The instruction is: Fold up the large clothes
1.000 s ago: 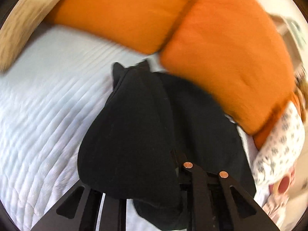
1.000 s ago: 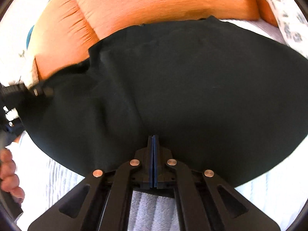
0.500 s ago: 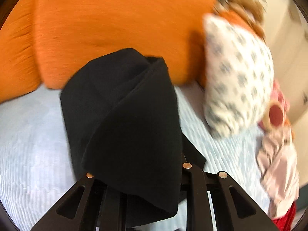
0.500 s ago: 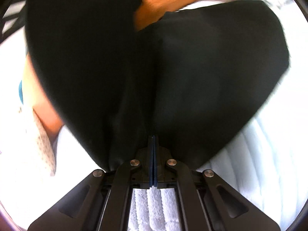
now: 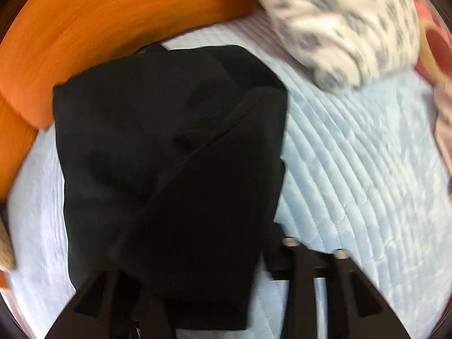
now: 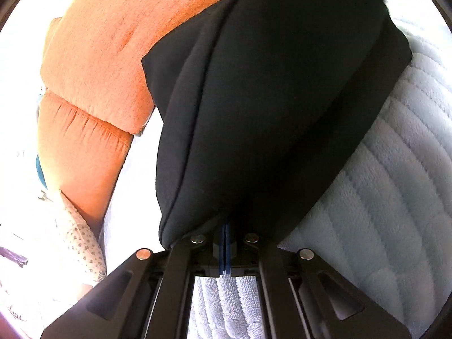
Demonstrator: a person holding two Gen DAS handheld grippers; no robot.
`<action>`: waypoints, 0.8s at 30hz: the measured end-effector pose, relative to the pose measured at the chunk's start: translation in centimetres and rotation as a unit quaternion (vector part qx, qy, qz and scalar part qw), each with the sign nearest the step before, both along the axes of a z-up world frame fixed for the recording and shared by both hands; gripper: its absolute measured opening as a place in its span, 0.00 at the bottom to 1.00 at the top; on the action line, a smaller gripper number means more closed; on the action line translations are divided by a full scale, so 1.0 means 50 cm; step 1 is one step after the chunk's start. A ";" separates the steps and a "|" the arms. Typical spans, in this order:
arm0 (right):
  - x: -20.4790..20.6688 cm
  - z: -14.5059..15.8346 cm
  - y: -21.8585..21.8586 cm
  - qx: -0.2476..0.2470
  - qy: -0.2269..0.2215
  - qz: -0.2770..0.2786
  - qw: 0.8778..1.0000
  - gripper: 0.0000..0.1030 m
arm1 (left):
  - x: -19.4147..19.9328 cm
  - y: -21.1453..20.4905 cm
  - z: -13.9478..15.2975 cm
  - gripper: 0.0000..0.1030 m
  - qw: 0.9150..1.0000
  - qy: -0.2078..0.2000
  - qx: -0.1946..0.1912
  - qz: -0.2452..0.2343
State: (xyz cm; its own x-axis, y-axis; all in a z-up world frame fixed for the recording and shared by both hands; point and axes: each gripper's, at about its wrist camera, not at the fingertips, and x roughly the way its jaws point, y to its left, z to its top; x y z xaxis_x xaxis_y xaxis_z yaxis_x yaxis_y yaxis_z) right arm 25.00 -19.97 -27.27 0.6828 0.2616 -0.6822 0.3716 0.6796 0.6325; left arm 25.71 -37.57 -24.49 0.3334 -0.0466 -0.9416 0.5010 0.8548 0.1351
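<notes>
A large black garment (image 5: 169,152) hangs doubled over a pale blue quilted bed (image 5: 353,169). In the left wrist view it drapes over my left gripper (image 5: 226,254) and hides the fingertips, so its grip does not show. In the right wrist view the same garment (image 6: 268,99) hangs folded lengthwise from my right gripper (image 6: 225,226), whose blue pads are pressed together on the cloth's edge. The cloth is lifted above the bed (image 6: 395,197).
Orange cushions (image 5: 99,28) line the bed's head and show at the left in the right wrist view (image 6: 113,56). A white patterned pillow (image 5: 339,22) lies at the upper right, with pink and red items (image 5: 435,42) at the right edge.
Both grippers swung round with the garment. It was spread wide between them and now hangs folded in half. The left view turned from the orange cushions toward the patterned pillow.
</notes>
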 end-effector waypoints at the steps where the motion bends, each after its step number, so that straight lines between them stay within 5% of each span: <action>1: 0.003 -0.002 -0.001 0.002 0.001 0.002 1.000 0.00 | -0.005 -0.015 -0.006 0.84 1.000 0.014 -0.010 -0.009; 4: 0.008 0.002 -0.004 0.000 0.006 0.012 1.000 0.00 | -0.022 -0.045 -0.014 0.91 1.000 0.012 0.021 -0.013; 13: 0.019 0.016 -0.002 -0.005 0.017 0.033 0.999 0.00 | -0.043 0.002 0.155 0.91 0.997 -0.011 -0.079 0.020; 20: 0.004 0.043 0.015 -0.026 0.033 0.048 0.998 0.00 | 0.004 0.124 0.384 0.97 0.978 -0.145 -0.138 0.064; 24: -0.053 0.059 0.015 -0.037 0.038 0.050 0.997 0.03 | 0.086 0.194 0.349 0.97 0.983 -0.123 -0.104 0.084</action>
State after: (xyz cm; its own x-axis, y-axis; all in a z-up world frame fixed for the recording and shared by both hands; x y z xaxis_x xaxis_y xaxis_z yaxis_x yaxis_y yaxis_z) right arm 22.34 -19.24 -24.31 0.6011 0.2720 -0.7515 0.3456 0.7594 0.5513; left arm 30.03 -27.86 -7.02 0.5689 -0.1542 -0.8078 0.3243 0.9447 0.0480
